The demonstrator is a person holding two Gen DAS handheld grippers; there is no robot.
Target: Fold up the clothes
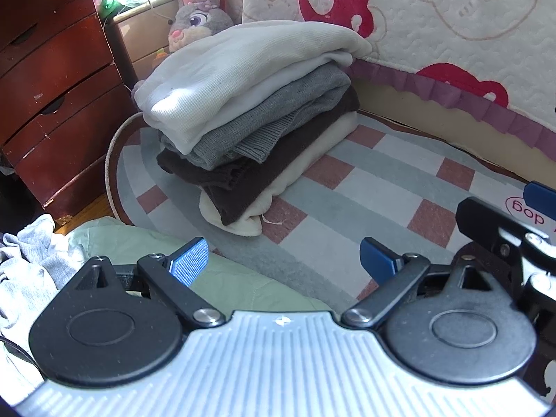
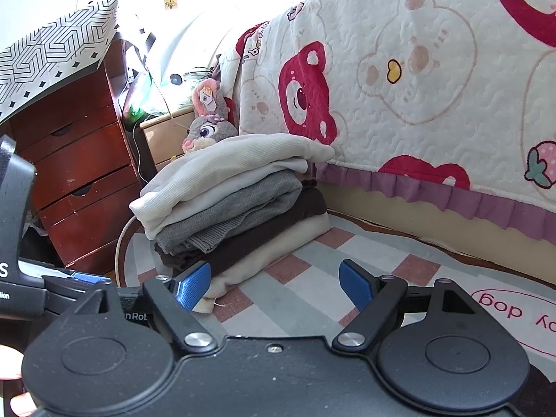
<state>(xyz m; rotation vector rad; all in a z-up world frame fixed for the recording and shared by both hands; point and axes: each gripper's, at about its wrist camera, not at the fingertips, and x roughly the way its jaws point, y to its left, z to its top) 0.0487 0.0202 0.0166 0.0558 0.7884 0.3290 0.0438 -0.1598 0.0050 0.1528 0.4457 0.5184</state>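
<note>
A stack of folded clothes [image 1: 243,111] sits on the checked rug, white on top, then grey, dark brown and cream at the bottom; it also shows in the right wrist view [image 2: 236,201]. My left gripper [image 1: 283,264] is open and empty, a little in front of the stack. A pale green garment [image 1: 146,243] lies under its left finger, and a grey garment [image 1: 31,257] lies loose at far left. My right gripper [image 2: 276,286] is open and empty, close to the stack's front corner. The right gripper's body shows at the right edge of the left wrist view [image 1: 504,229].
A red-brown chest of drawers [image 1: 52,104] stands left of the stack. A bed with a bear-print quilt [image 2: 417,87] runs behind and to the right. A plush rabbit [image 1: 198,17] sits behind the stack. The checked rug [image 1: 382,180] spreads to the right.
</note>
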